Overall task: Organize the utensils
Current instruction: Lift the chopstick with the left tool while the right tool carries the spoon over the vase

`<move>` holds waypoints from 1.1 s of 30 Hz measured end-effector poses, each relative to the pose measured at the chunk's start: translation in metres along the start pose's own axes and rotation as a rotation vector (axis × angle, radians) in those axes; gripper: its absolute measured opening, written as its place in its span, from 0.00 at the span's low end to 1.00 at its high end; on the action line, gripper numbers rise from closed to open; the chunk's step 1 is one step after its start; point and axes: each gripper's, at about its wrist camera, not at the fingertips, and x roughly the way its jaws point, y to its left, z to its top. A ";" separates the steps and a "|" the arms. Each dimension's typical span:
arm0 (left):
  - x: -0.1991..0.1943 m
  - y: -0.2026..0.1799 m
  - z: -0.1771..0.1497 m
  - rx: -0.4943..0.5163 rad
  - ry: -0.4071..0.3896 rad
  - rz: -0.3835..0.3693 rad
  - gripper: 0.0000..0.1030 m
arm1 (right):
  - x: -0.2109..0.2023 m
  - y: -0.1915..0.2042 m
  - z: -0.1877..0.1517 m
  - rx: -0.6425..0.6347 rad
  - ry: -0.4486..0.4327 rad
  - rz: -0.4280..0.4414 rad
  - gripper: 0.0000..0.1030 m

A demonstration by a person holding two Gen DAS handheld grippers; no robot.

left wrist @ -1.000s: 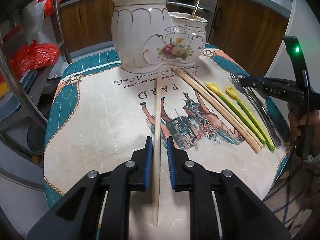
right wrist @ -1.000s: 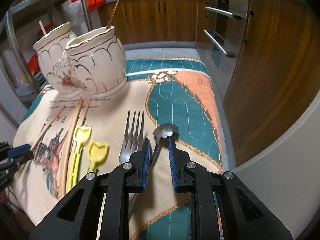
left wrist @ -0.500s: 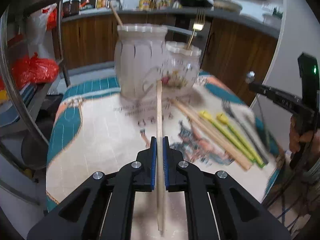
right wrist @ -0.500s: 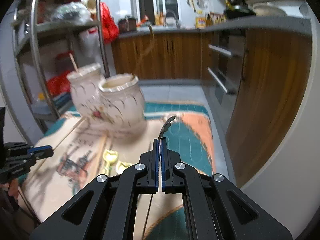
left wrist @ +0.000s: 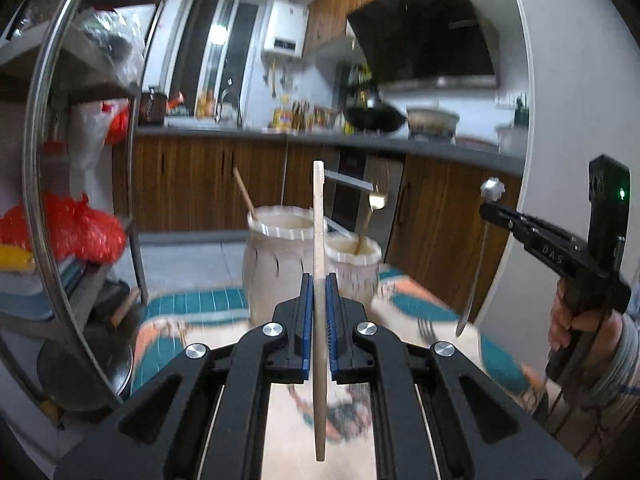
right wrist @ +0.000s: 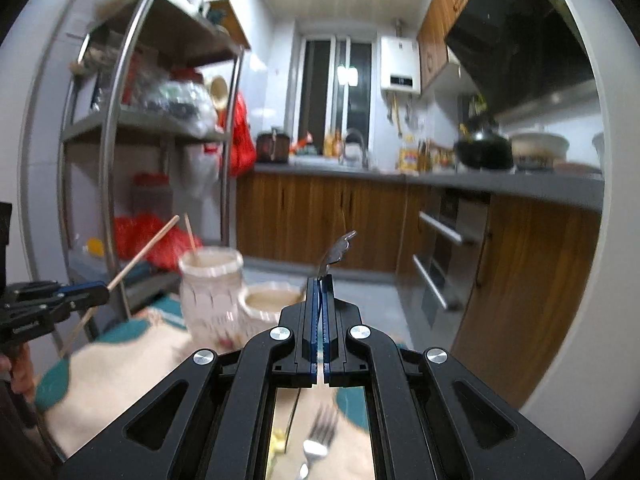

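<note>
The left gripper [left wrist: 319, 292] has its fingers clamped on a wooden chopstick [left wrist: 318, 216], which stands upright through them above the worktop [left wrist: 404, 304]. The right gripper [right wrist: 319, 292] pinches a metal utensil's handle [right wrist: 336, 250], whose end juts past its fingertips, near the ceramic holder [right wrist: 212, 292].

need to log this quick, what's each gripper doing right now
left gripper: shut on the wooden chopstick, lifted off the table.
right gripper: shut on the metal utensil, held in the air.
</note>
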 end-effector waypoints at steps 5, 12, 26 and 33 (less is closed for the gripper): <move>0.015 0.010 0.033 -0.035 -0.077 -0.024 0.06 | 0.015 0.006 0.028 0.002 -0.063 0.037 0.03; 0.062 0.025 0.072 -0.080 -0.126 -0.061 0.06 | 0.048 0.009 0.056 0.045 -0.120 0.054 0.03; 0.152 0.039 0.079 -0.130 -0.117 -0.009 0.06 | 0.110 -0.001 0.051 0.148 -0.134 -0.022 0.03; 0.161 0.017 0.065 0.004 -0.126 0.055 0.06 | 0.129 0.008 0.032 0.100 -0.083 -0.013 0.03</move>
